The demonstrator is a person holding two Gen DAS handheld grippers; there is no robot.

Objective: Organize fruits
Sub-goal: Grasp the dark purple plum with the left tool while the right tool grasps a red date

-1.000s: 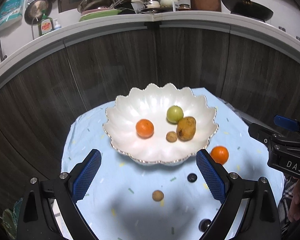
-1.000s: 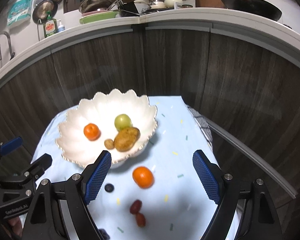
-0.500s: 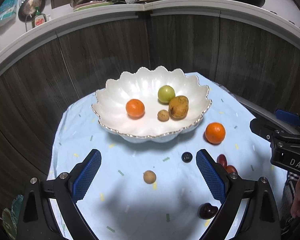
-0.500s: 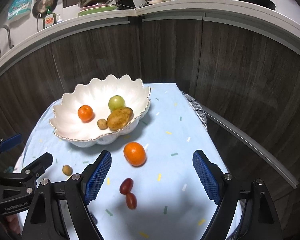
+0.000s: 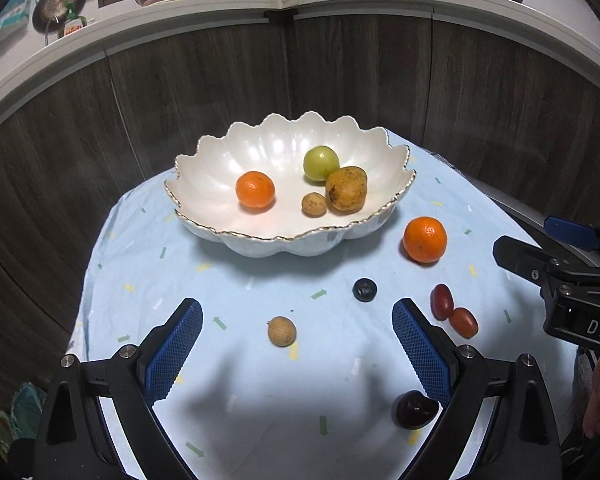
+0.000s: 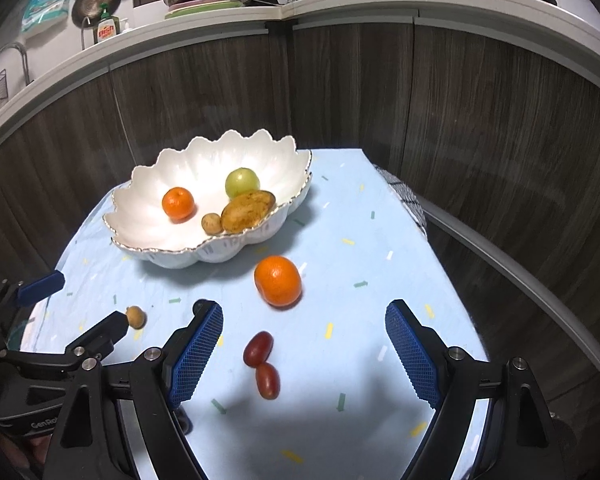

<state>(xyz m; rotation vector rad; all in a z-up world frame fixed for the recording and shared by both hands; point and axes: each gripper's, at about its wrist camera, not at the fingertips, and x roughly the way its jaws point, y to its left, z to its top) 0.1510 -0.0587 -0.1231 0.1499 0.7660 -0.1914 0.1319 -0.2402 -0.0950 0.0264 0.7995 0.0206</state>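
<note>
Both sets of tongs hang wide open and empty over the blue-clothed counter (image 5: 260,420), the left tongs (image 5: 296,344) bracketing a small brown fruit (image 5: 282,331), the right tongs (image 6: 304,350) framing two red grapes (image 6: 261,364) below a loose orange (image 6: 278,280), probably lining up picks for the scalloped bowl (image 5: 204,184) (four fruits already inside). Only the left view shows the blueberry (image 5: 364,289) and a dark cherry (image 5: 414,408) beside its right finger.

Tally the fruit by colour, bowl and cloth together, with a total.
Orange: 2, one in the bowl at, one on the cloth at
Green: 1
Brown: 3, large and small in the bowl, small on the cloth
Red: 2
Dark: 2, blueberry and a dark red one
Total: 10
</note>
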